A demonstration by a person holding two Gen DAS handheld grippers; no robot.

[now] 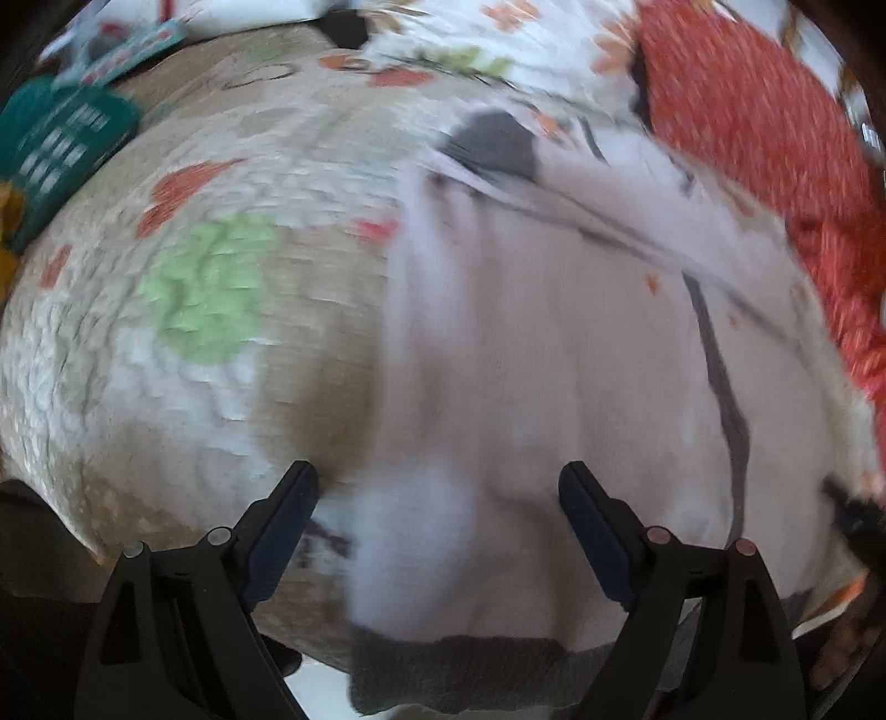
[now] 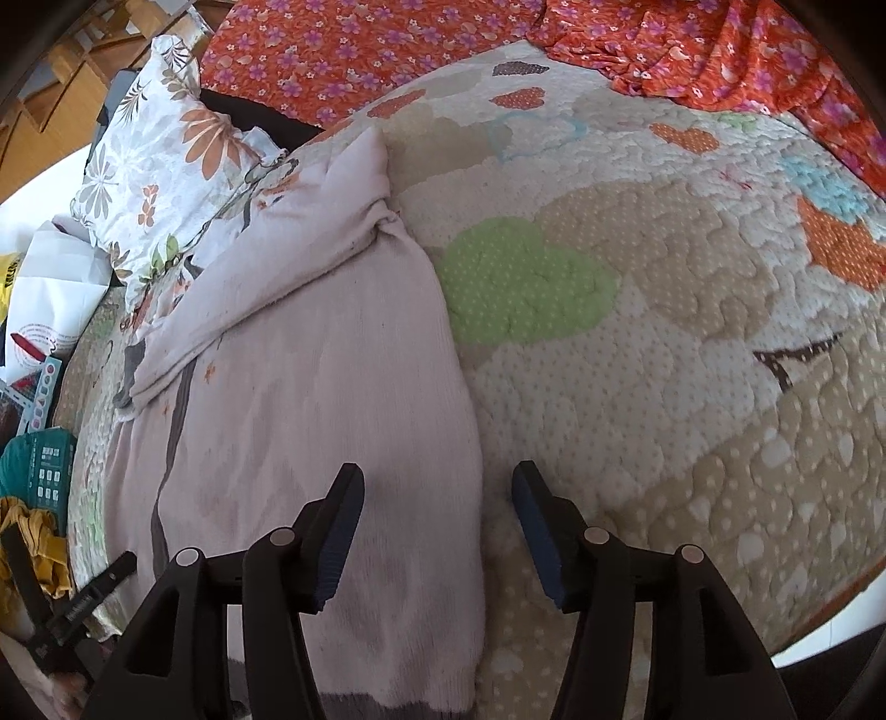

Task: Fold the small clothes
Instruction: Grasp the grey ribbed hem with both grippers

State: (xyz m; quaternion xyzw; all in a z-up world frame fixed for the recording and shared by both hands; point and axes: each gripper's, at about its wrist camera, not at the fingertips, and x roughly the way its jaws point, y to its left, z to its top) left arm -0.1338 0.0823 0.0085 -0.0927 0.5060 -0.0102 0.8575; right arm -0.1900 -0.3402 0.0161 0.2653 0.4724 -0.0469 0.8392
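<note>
One pale pink sweater [image 2: 310, 354] flat on quilt [image 2: 637, 387], grey hem near you, one sleeve folded across. Your left gripper [image 1: 437, 493] wide, empty above it; right gripper [image 2: 437, 493] apart, straddling its right edge. One floral pillow [image 2: 160, 166].

bed – quilted patchwork cover [image 2: 637, 354] | floral pillow [image 2: 160, 166] | red flowered sheet [image 2: 343, 50] | daylight

quilted mat [image 2: 637, 387], floral pillow [image 2: 160, 166], orange sheet [image 2: 343, 50]
</note>
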